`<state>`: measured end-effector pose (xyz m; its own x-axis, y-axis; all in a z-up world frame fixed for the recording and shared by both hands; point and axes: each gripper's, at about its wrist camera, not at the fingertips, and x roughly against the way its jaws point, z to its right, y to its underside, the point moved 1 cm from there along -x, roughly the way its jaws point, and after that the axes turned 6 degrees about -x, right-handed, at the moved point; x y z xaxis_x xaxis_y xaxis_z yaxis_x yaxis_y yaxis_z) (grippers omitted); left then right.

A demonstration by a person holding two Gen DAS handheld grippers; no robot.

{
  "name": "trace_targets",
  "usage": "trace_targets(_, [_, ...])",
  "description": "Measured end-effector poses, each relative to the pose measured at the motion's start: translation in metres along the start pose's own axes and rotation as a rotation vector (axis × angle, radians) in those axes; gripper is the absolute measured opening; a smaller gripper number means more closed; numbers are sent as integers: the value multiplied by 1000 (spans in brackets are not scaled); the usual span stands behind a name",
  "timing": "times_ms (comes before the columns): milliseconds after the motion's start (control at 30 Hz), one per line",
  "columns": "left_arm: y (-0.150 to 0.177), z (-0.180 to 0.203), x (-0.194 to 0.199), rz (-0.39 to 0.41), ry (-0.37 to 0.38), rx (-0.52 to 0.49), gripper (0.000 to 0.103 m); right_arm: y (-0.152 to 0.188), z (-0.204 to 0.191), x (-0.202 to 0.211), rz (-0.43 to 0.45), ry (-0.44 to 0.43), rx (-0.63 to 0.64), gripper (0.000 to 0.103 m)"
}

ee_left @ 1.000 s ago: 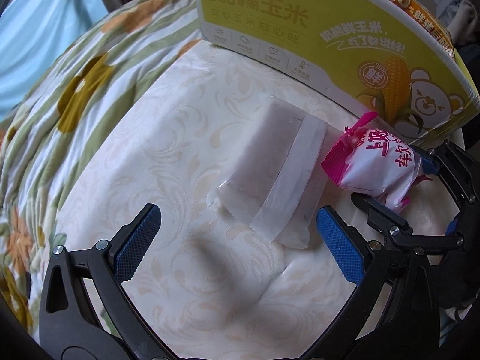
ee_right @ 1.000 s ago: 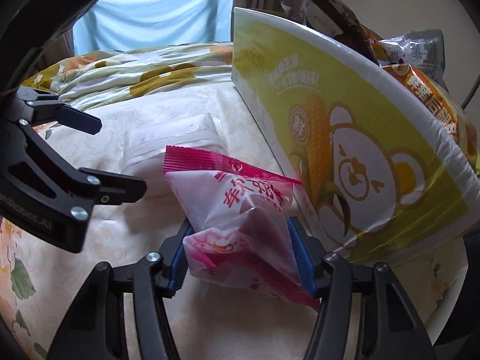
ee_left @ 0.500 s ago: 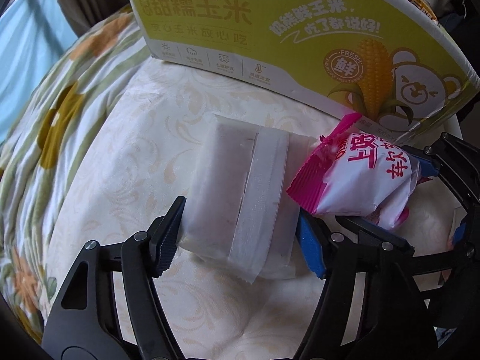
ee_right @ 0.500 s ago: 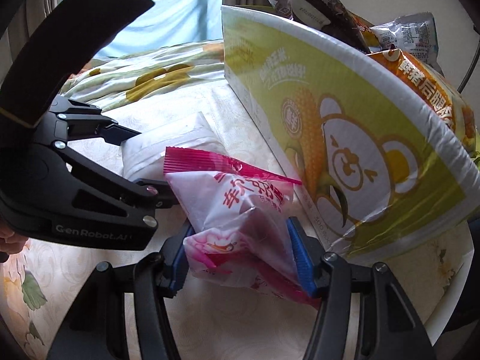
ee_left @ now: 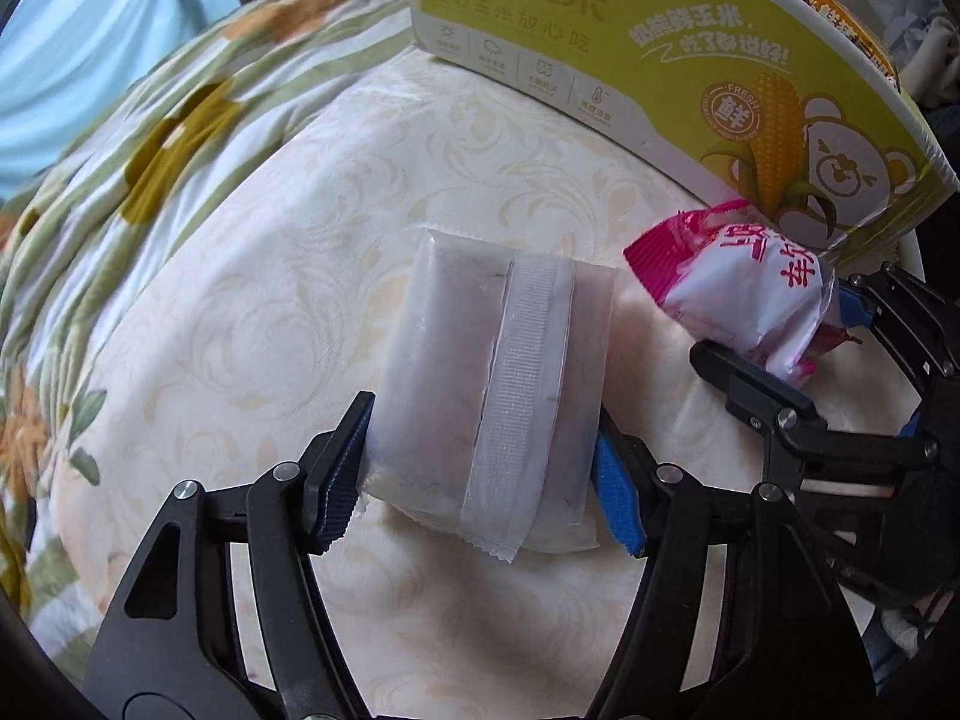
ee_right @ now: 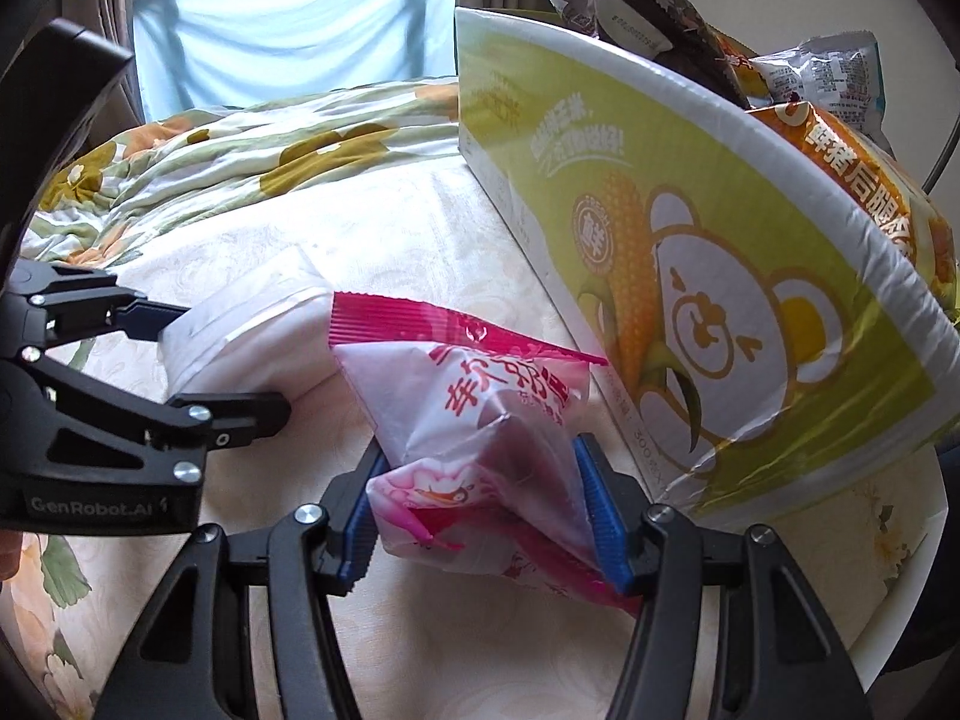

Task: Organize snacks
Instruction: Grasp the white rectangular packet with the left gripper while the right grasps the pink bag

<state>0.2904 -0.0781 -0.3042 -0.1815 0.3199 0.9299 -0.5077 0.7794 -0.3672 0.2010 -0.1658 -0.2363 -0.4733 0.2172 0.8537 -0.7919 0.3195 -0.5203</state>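
Left gripper [ee_left: 480, 468] clamped on translucent packet [ee_left: 486, 384], right gripper [ee_right: 480, 510] on seemingly lifted pink snack [ee_right: 474, 420].

Most of the open room is on the cream patterned tabletop [ee_left: 252, 276], the wide stretch to the left of the translucent snack pack [ee_left: 492, 396], running up to the rumpled floral quilt [ee_left: 150, 138] that bunches along that edge. The right side is tight: the tall yellow-green corn box [ee_right: 708, 252] stands like a wall along the table, with bags sticking out above its rim. The pink-and-white snack bag [ee_right: 480, 420] sits right up against the box, and the translucent pack is just beside it, so there's hardly a gap between them.
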Motion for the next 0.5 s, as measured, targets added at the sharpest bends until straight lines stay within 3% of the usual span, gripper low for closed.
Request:
trace_targets(167, [19,0,8,-40,-18,84,63,2,1,2,-7,-10,5,55])
trace_targets(300, [15,10,3,-65,-61,58,72,2,2,2,-8,-9,10,55])
trace_targets(500, [-1,6,-5,-48,-56,37,72,2,4,1,-7,-11,14,54])
